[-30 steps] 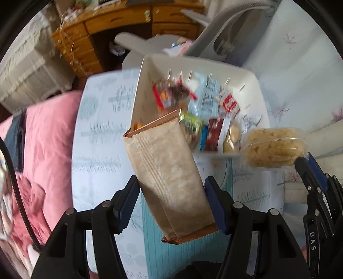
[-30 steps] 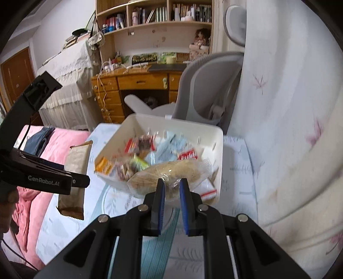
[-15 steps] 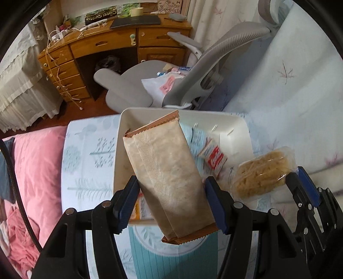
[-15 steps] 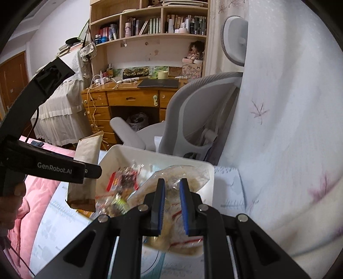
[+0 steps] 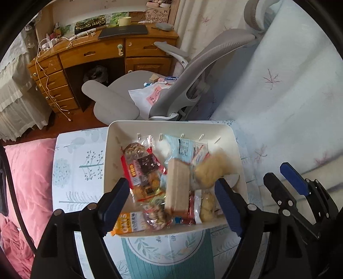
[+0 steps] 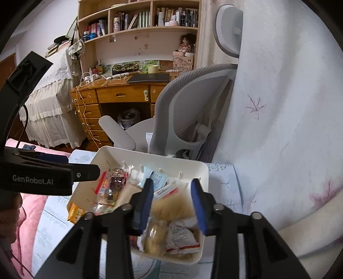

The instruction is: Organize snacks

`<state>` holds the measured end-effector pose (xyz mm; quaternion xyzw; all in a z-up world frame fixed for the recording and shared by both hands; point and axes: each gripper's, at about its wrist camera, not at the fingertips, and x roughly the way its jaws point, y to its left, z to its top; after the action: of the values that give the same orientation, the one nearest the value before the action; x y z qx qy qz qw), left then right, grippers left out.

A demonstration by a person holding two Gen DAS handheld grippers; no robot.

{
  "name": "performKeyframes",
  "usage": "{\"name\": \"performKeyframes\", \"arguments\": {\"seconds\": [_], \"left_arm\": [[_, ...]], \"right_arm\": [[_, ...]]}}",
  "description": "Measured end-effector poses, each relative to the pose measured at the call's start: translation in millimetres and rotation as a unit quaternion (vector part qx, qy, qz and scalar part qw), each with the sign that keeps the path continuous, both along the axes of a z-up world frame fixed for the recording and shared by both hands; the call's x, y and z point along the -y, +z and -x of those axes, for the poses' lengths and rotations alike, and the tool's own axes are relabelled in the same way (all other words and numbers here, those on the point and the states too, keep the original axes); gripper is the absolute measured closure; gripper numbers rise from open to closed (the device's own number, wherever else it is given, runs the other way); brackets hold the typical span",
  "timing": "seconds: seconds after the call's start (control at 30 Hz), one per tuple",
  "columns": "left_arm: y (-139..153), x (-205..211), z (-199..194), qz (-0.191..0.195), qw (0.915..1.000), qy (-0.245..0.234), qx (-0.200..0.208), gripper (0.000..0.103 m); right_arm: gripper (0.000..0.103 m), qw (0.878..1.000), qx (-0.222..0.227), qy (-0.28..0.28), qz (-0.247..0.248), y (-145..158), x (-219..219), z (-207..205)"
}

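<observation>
Grippers hang over the white bin (image 5: 171, 125), both pointing down into it. The left gripper (image 5: 172, 198) has its jaws opening, and nothing is pressed between the blue pads; the tan packet (image 5: 176, 184) lies loose among the snacks inside the bin, below the gap. The right gripper (image 6: 172, 202) also has its jaws opening, and the pads do not touch the clear bag of yellow snack (image 6: 171, 206), which lies in the right part of the bin, blurred. Left of the tan packet in the bin lie a red-edged bag (image 5: 141, 169) and an orange oats packet (image 5: 126, 227) at the near-left corner. A pale blue packet (image 5: 184, 148) lies near the far wall of the bin.

The bin stands on a cloth with tree prints (image 5: 79, 163). Left of the bin is pink bedding (image 5: 27, 171). Just behind the bin stands a grey chair (image 5: 193, 70), its back turned to the bin, with a white bag (image 5: 150, 96) on the seat. Behind the chair is a wooden desk (image 5: 92, 53), and above it a bookshelf (image 6: 139, 19). Right of the bin hangs a pale curtain (image 6: 289, 107).
</observation>
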<state>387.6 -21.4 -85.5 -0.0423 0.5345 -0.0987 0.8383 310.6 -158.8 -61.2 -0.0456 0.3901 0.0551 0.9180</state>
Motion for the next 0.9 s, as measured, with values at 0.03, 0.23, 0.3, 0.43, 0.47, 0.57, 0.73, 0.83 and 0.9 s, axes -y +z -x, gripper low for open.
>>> {"name": "performKeyframes", "arguments": {"seconds": [0.03, 0.23, 0.3, 0.43, 0.47, 0.57, 0.73, 0.83, 0.9], "left_arm": [[0.1, -3.4, 5.1, 0.000, 1.0000, 0.001, -0.003, 0.022], [-0.3, -27.0, 48.8, 0.011, 0.9997, 0.001, -0.020, 0.022], [-0.1, -34.4, 66.4, 0.011, 0.9997, 0.004, -0.019, 0.022], [-0.8, -49.1, 112.5, 0.011, 0.9996, 0.011, -0.022, 0.022], [-1.5, -50.8, 122.0, 0.012, 0.9996, 0.010, -0.022, 0.022], [-6.1, -57.0, 157.1, 0.020, 0.9994, 0.010, -0.025, 0.022], [-18.7, -60.5, 210.0, 0.035, 0.9972, 0.031, -0.058, 0.022], [-13.9, -59.4, 236.8, 0.033, 0.9971, 0.044, -0.053, 0.022], [-7.7, -59.2, 255.7, 0.026, 0.9969, 0.066, -0.036, 0.021]], "right_arm": [[0.063, 1.000, -0.002, 0.000, -0.001, 0.6, -1.2, 3.6], [0.045, 1.000, -0.019, -0.013, -0.006, 3.7, -11.7, 41.5], [0.043, 0.999, -0.035, -0.025, -0.016, 1.3, -15.1, 59.7], [0.037, 0.995, -0.077, -0.049, -0.035, -7.1, -20.4, 96.2], [0.036, 0.994, -0.087, -0.052, -0.042, -9.7, -21.5, 106.9], [0.034, 0.990, -0.115, -0.062, -0.054, -19.3, -23.5, 135.5], [0.027, 0.981, -0.160, -0.065, -0.091, -29.2, -24.3, 172.6], [0.024, 0.977, -0.178, -0.060, -0.103, -32.2, -26.8, 188.3], [0.024, 0.974, -0.189, -0.048, -0.117, -34.5, -27.3, 198.7]]}}
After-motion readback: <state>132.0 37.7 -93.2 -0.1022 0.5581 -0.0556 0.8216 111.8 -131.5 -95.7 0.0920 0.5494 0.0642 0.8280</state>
